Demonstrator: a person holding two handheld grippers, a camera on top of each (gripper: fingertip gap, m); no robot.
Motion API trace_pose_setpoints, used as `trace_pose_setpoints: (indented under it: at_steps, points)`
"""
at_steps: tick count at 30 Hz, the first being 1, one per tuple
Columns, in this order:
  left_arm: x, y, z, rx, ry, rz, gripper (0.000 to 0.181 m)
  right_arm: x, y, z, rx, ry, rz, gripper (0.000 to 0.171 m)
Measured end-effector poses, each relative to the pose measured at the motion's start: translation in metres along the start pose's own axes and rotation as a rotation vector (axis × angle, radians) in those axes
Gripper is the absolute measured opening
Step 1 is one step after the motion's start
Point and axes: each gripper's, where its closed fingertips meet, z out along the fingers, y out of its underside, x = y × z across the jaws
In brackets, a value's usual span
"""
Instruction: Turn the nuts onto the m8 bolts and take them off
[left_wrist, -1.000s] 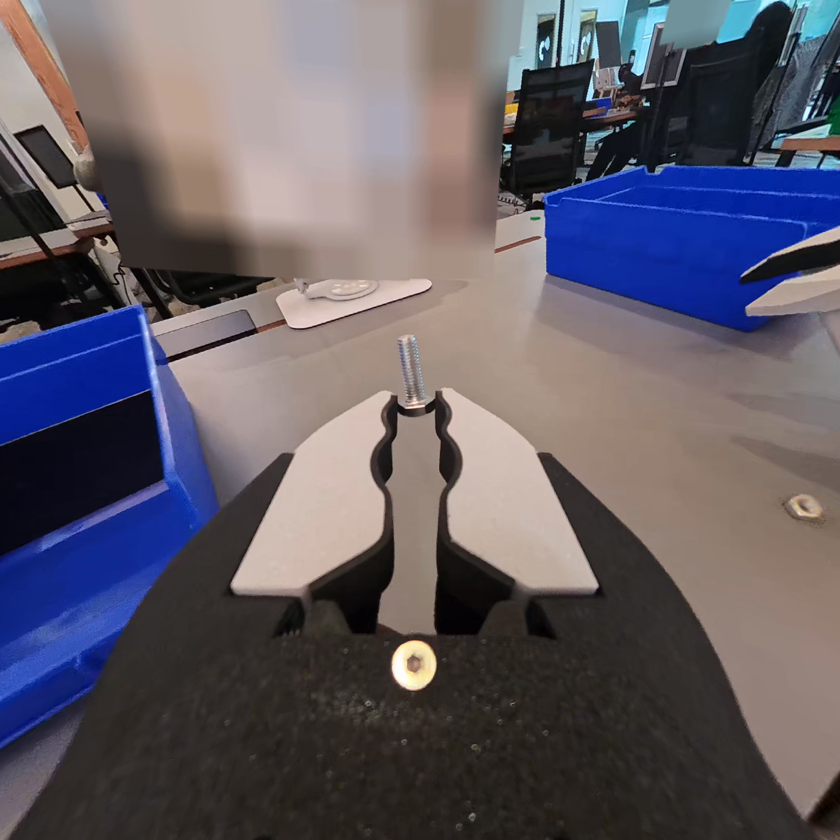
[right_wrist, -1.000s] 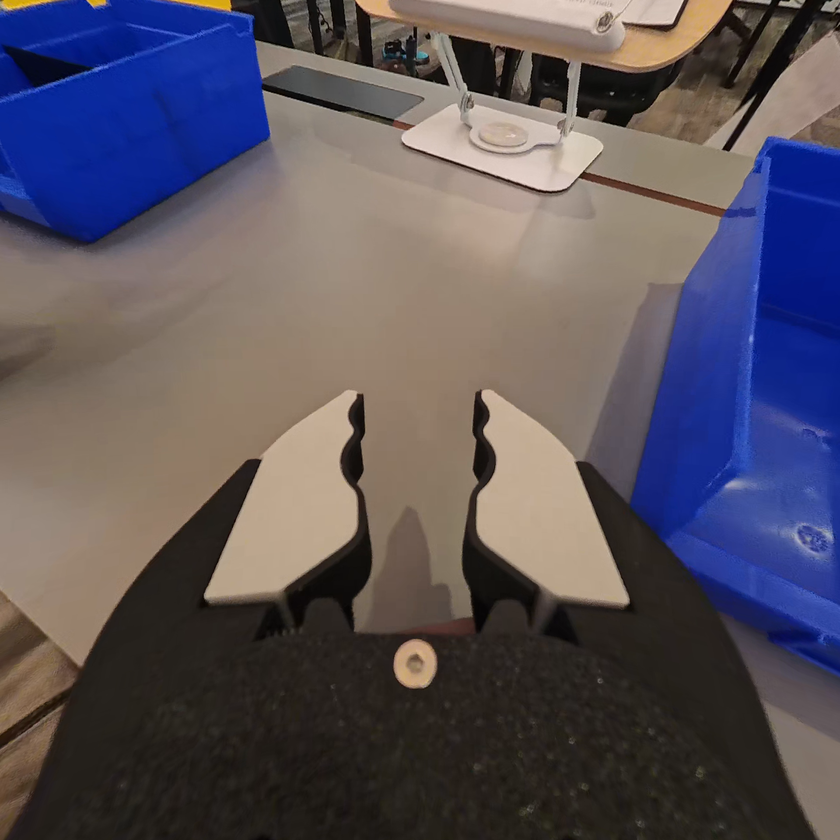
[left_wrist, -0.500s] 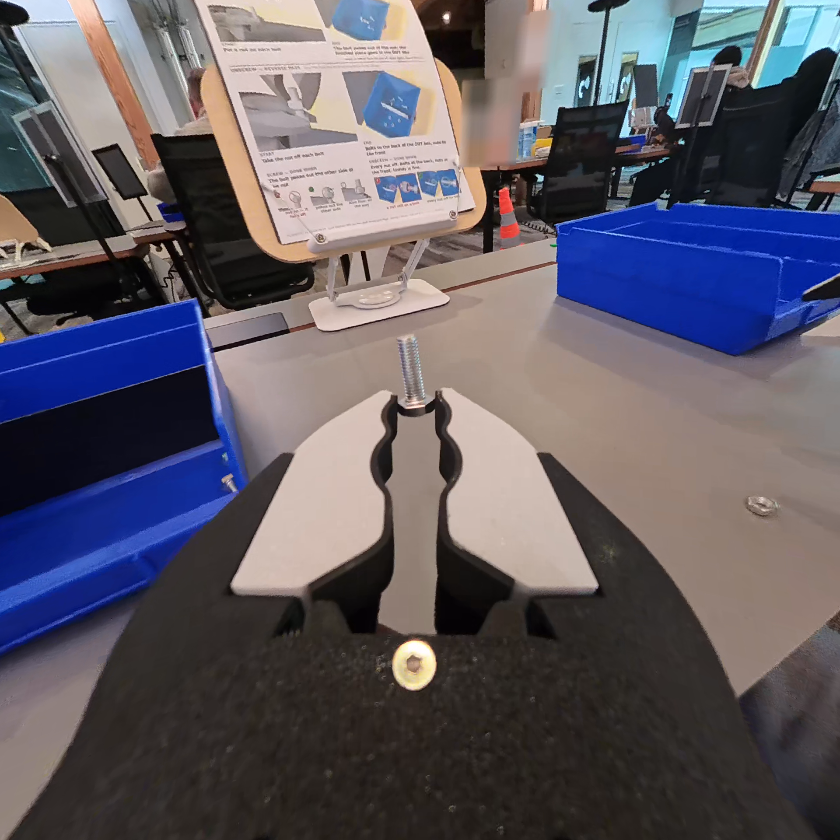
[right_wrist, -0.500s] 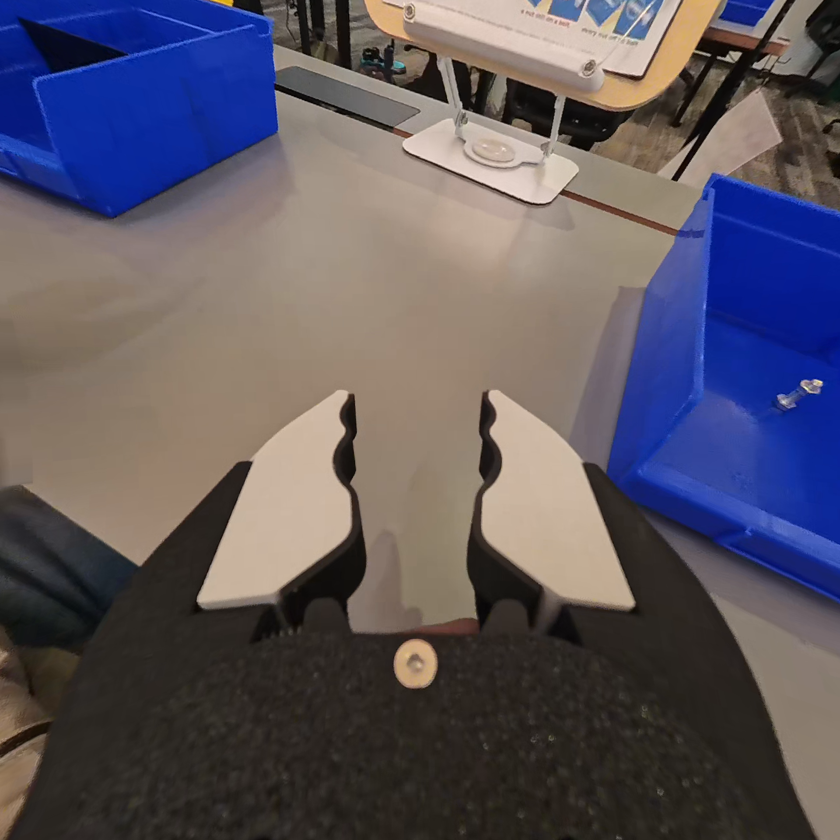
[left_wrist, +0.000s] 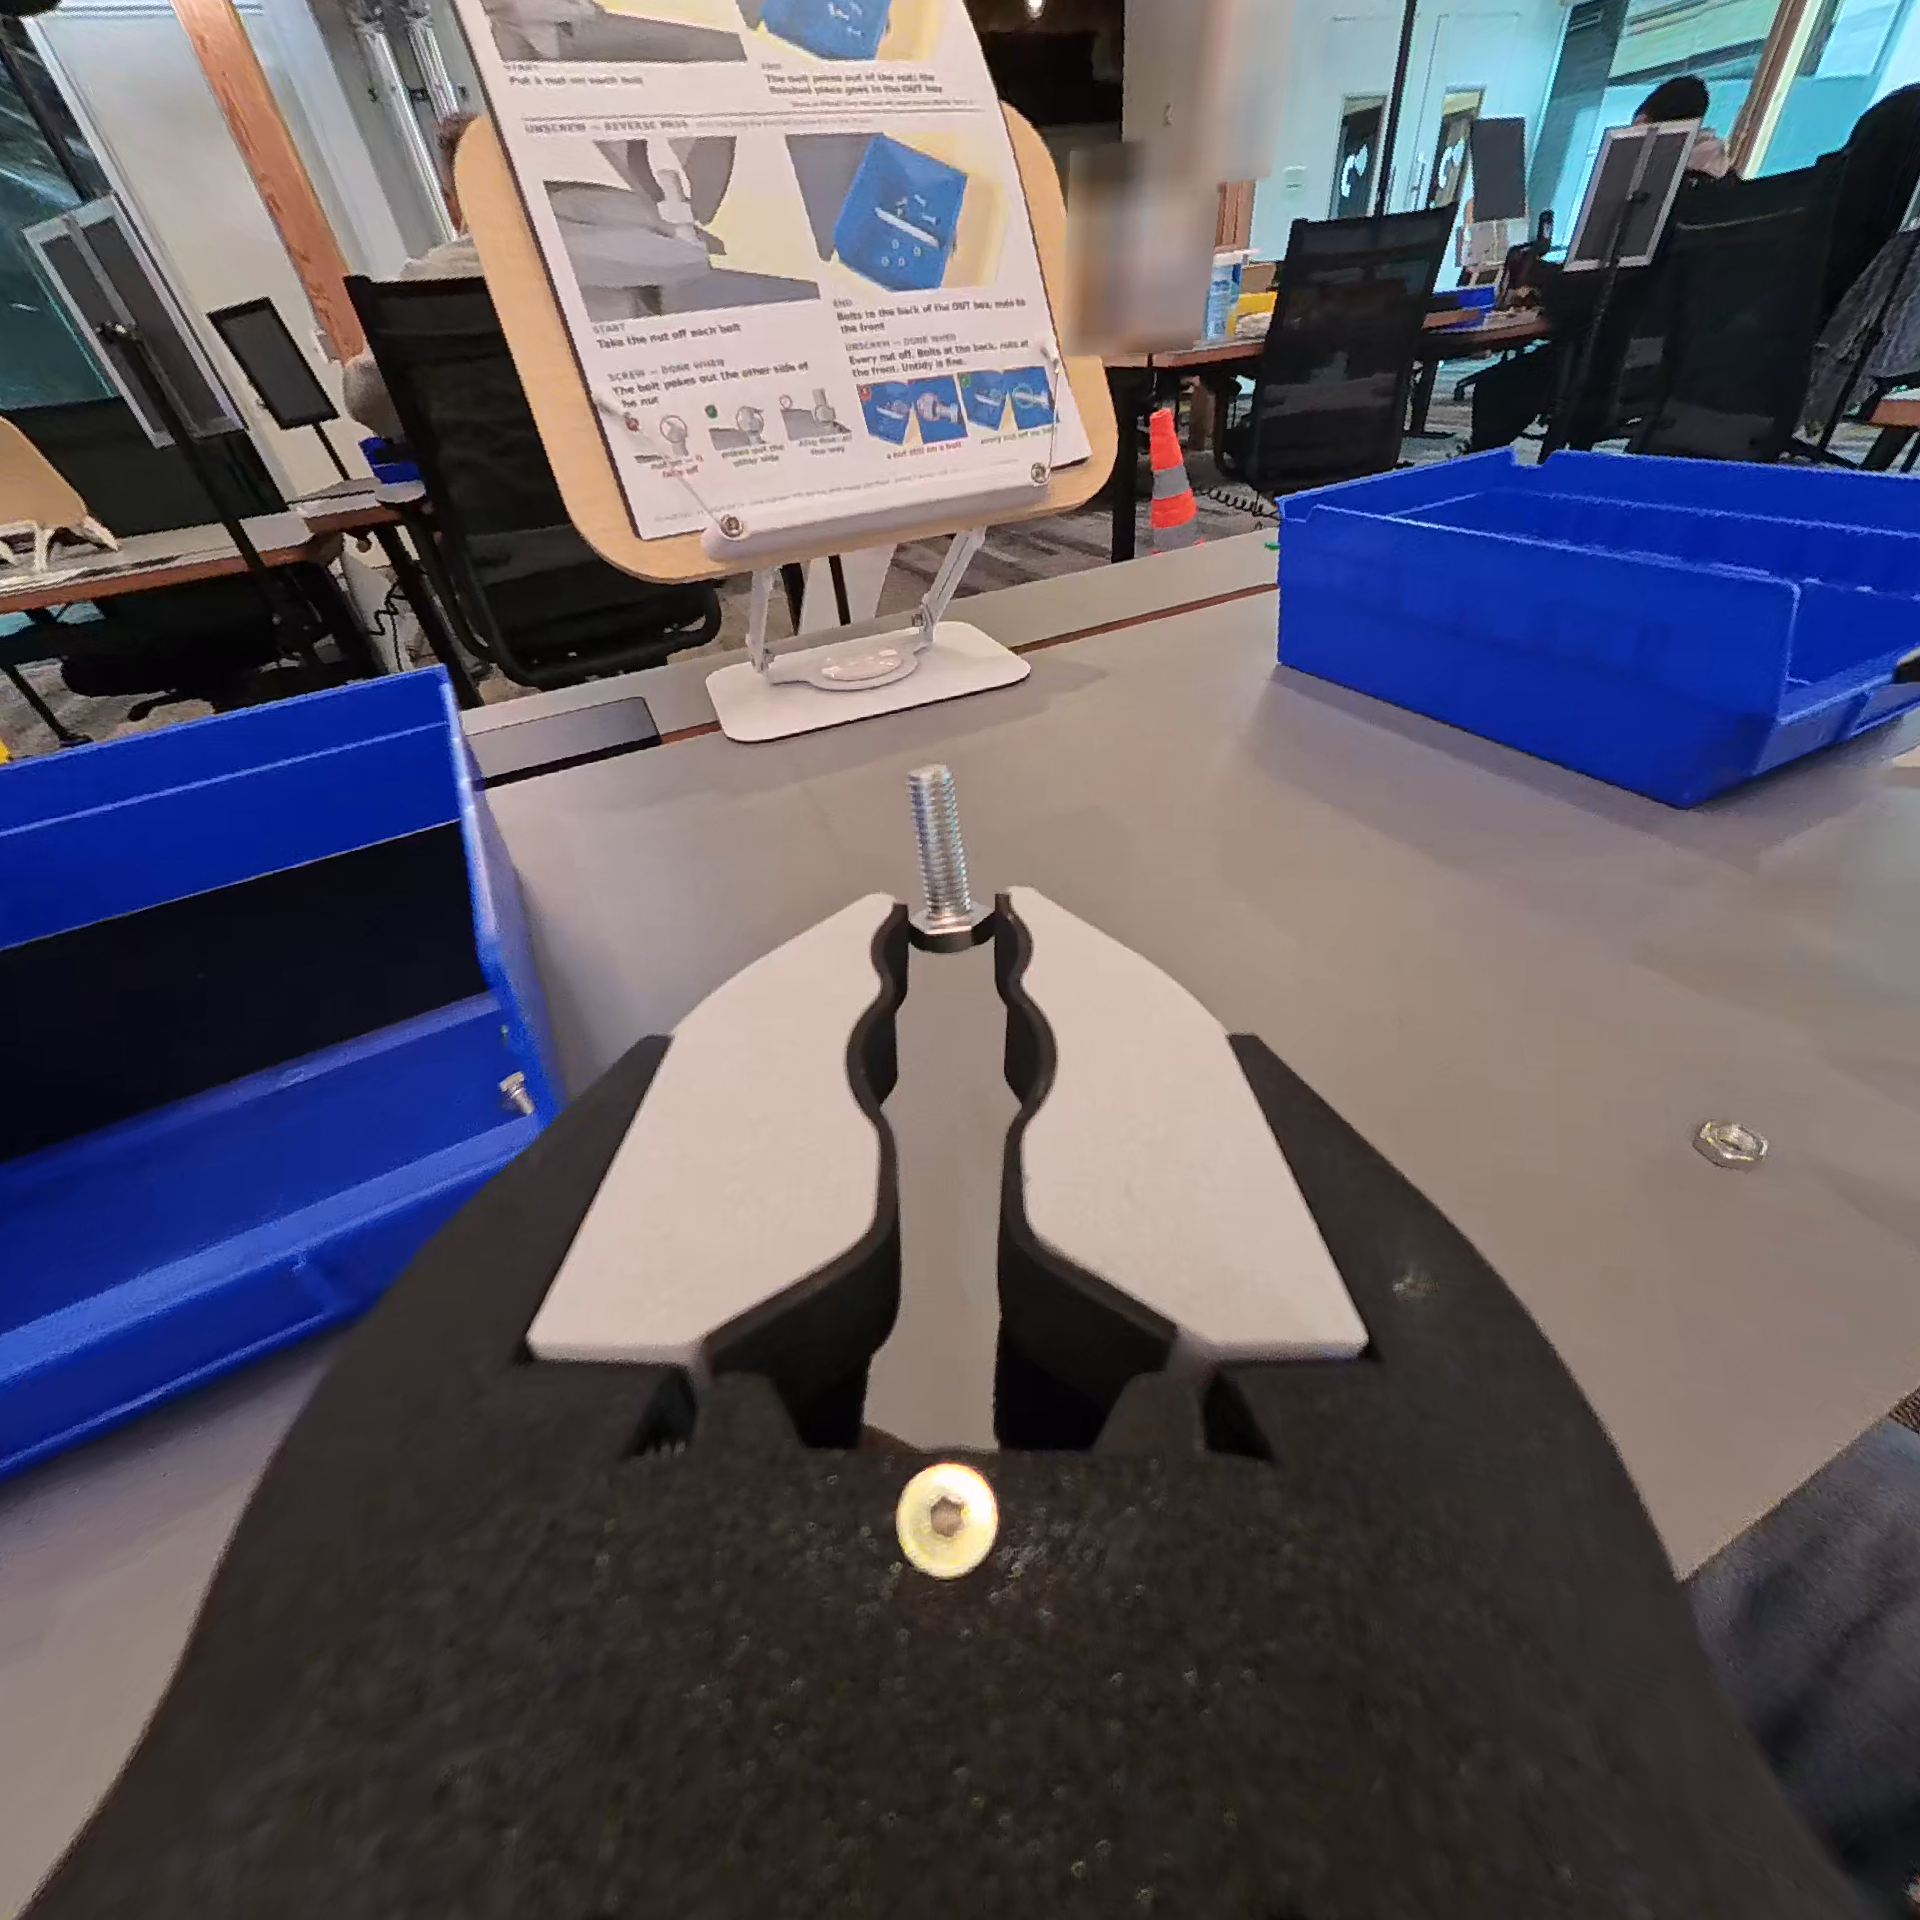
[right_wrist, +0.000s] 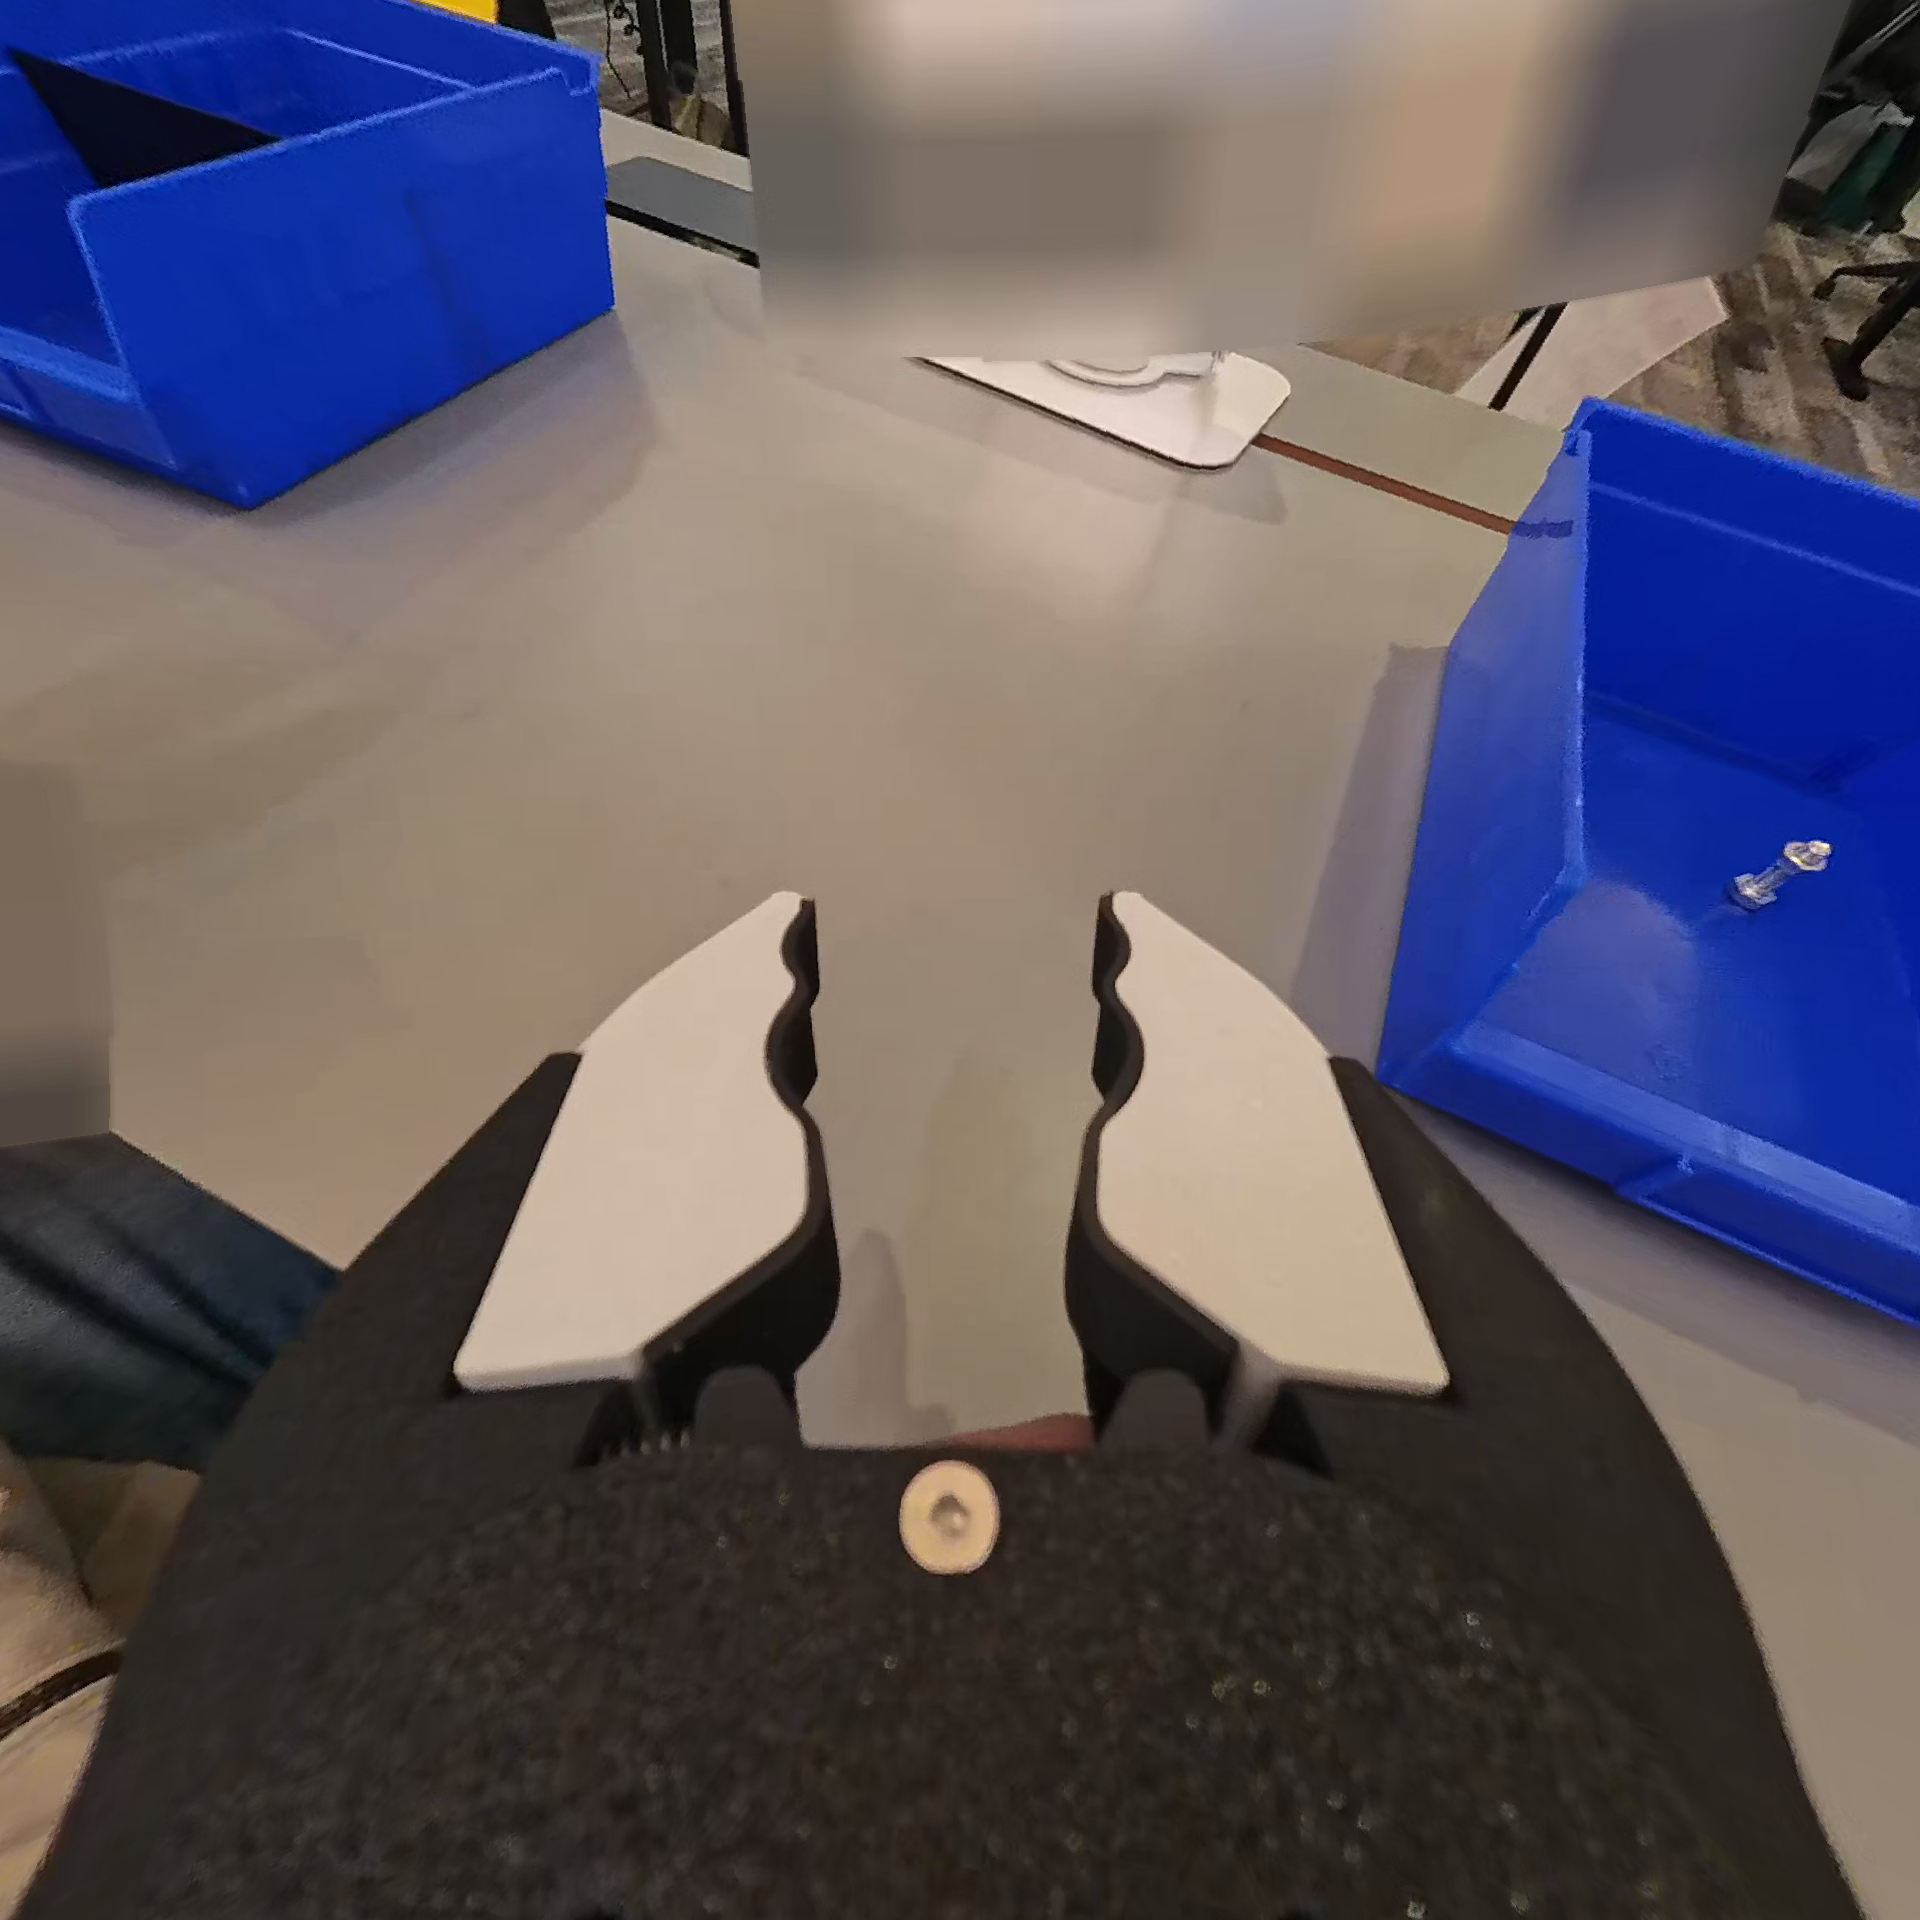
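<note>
My left gripper is shut on the head of a silver bolt. The bolt's threaded shank stands upright above the fingertips, with no nut on it. A loose hex nut lies on the grey table to the right of the left gripper. My right gripper is open and empty above the grey table. A bolt with a nut on it lies inside the blue bin at the right. The right gripper does not show in the left wrist view.
A blue bin with a bolt at its corner stands at the left; it also shows in the right wrist view. Another blue bin stands at the right back. An instruction board on a white stand stands at the back. Dark fabric shows at the lower left. Some 25 cm of space lies between my two pairs of fingers.
The left gripper has tilted up with the bolt still in it, so the board came into view. The right gripper has drawn back and turned right, showing the bin's inside.
</note>
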Motion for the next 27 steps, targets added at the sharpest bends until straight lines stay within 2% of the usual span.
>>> trace_pose_setpoints:
  at_steps: [5,10,14,22,27]
  points:
    - [0.002,0.002,0.003,-0.012,0.011,0.007,0.016,-0.028,-0.004,-0.020,-0.006,-0.080,-0.035,0.044]
    - [0.004,0.004,0.002,-0.019,0.021,0.007,0.016,-0.058,0.063,-0.006,-0.186,-0.120,-0.020,0.046]
    - [0.005,0.007,0.004,-0.029,0.032,0.000,0.016,-0.073,0.088,0.010,-0.265,-0.130,0.012,0.043]
    - [0.006,0.008,0.005,-0.035,0.041,0.004,0.016,-0.080,0.090,0.022,-0.313,-0.123,0.007,0.037]
    - [0.005,0.010,0.005,-0.041,0.049,-0.008,0.016,-0.083,0.089,0.025,-0.335,-0.137,0.008,0.023]
